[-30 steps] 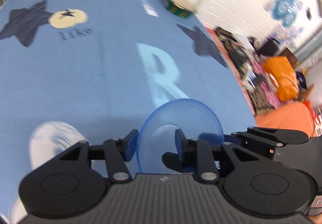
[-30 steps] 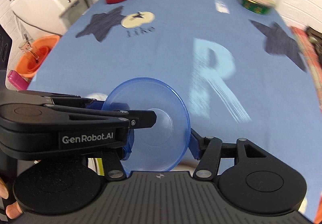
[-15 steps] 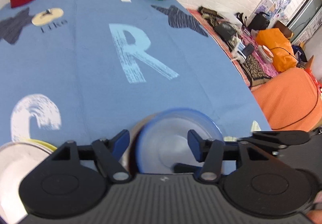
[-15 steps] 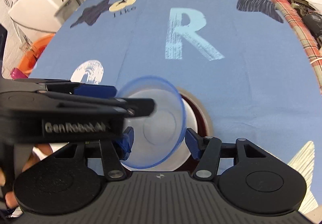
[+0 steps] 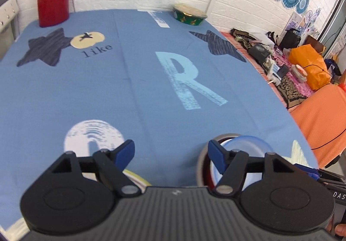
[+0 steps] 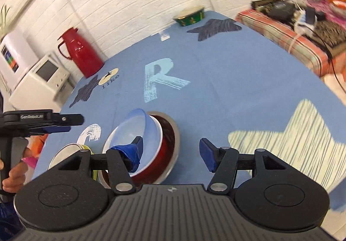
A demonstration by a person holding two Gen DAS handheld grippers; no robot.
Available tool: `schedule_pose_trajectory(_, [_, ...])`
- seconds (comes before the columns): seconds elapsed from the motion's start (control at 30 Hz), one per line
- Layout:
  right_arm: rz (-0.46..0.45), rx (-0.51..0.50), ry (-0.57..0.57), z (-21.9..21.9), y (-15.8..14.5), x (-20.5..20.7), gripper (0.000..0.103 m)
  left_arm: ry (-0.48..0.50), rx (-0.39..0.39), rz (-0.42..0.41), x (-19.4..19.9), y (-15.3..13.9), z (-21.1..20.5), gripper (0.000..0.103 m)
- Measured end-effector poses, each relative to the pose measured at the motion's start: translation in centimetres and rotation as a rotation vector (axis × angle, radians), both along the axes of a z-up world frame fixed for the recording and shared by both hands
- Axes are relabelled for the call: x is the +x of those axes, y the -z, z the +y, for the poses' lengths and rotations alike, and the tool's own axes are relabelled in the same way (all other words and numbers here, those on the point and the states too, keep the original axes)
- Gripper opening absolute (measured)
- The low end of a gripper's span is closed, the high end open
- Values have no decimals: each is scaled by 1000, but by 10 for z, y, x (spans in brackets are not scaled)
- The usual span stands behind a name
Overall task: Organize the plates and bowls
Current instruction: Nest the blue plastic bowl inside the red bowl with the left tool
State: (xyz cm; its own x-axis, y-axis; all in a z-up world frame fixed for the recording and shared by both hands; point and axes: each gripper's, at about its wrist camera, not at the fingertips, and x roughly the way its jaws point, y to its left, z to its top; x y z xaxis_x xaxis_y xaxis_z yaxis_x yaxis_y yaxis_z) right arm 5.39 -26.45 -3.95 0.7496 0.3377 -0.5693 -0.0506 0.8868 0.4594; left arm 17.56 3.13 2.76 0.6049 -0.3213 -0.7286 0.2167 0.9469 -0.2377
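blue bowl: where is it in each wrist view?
Left wrist: blue bowl lower right, behind the left gripper's right finger, nested in the stack.
Right wrist: lower centre-left, tilted in the stack.
Shared landmark: the pale R on the cloth.

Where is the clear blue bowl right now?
In the right wrist view the clear blue bowl sits tilted inside a red bowl, itself nested in a metal bowl, near the table's front edge, just behind the open right gripper.

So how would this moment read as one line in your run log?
left hand-held gripper: open | right hand-held gripper: open | blue bowl: tilted in bowl stack
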Motion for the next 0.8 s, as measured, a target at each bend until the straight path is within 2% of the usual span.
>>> schedule_pose_trajectory(0.1, [-32,46,11,-2,-4,-2,43,3,21,-19,-2,-1,8,71])
schedule_pose_trajectory(0.17, [-55,33,6,-1,-12,7,44,-2,24,-14,1,1,10,71])
schedule_pose_trajectory(0.33, [8,-29,-36,7,-2,31,44,2,-4,15,7,9,9,71])
schedule_pose_trajectory(0.53, [11,9,-26,2,0,27,45,40,15,23,11,12,4,72])
schedule_pose_trajectory(0.67, [-5,9,-9,-3,-8,16,45,141,36,81,16,13,3,73])
schedule_pose_trajectory(0.8, [12,-15,-7,-4,-8,8,46,300,40,199,27,20,-2,74])
